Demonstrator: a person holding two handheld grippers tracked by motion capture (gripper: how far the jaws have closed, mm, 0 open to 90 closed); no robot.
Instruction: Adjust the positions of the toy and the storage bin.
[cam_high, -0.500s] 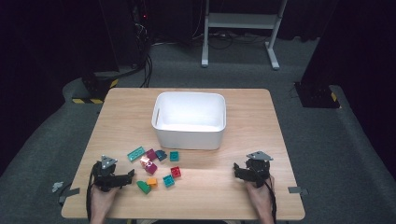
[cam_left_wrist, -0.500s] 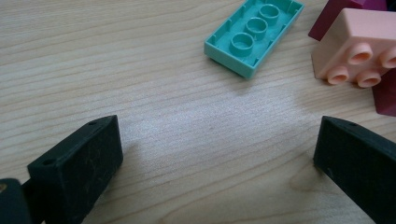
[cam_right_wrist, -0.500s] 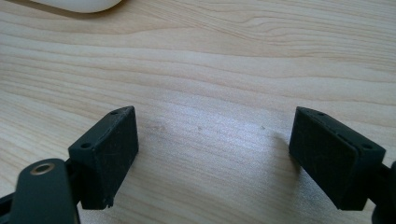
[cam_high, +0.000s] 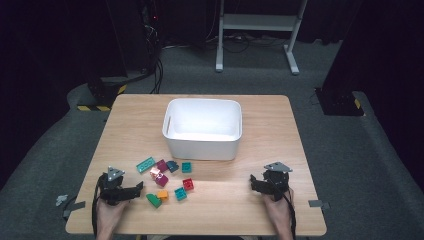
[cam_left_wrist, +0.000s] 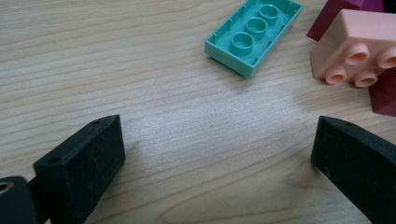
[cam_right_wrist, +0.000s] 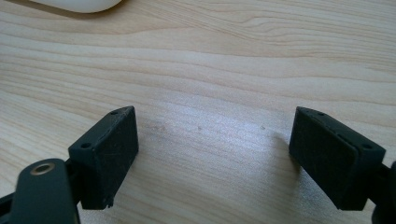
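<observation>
**Teal plate dead ahead of the left claw**

Teal is the colour to watch: a flat teal brick (cam_left_wrist: 253, 36) lies hollow side up on the wooden bench (cam_left_wrist: 140, 70), ahead of the left claw (cam_left_wrist: 217, 158) and a little to the right of its centre line. Its long axis runs on a diagonal in the left gripper view, from near-left to far-right, so the jaws do not sit square to it. Those jaws stand spread wide with nothing but bare wood between them. Just to the right of the teal brick sits a pink brick (cam_left_wrist: 357, 44), lying on its side with the studs facing the camera, leaning against a dark magenta brick (cam_left_wrist: 336, 18) behind it.

From the high view, the left claw (cam_high: 139, 188) rests at the near-left of the bench, pointing toward the scatter of bricks, with a green brick (cam_high: 153, 200) right at its tip and an orange brick (cam_high: 163, 194) just beyond. The white bin (cam_high: 202, 145) stands past the pile, toward the middle of the bench.

Over on the other side, the right claw (cam_high: 254, 181) rests well apart from the bricks. In its own view the right claw (cam_right_wrist: 212, 154) is likewise spread, holding nothing, with a corner of the bin at the top edge.

My call: the left hand is much the nearer, and reaching the teal brick means going forward and turning to meet that diagonal.
</observation>
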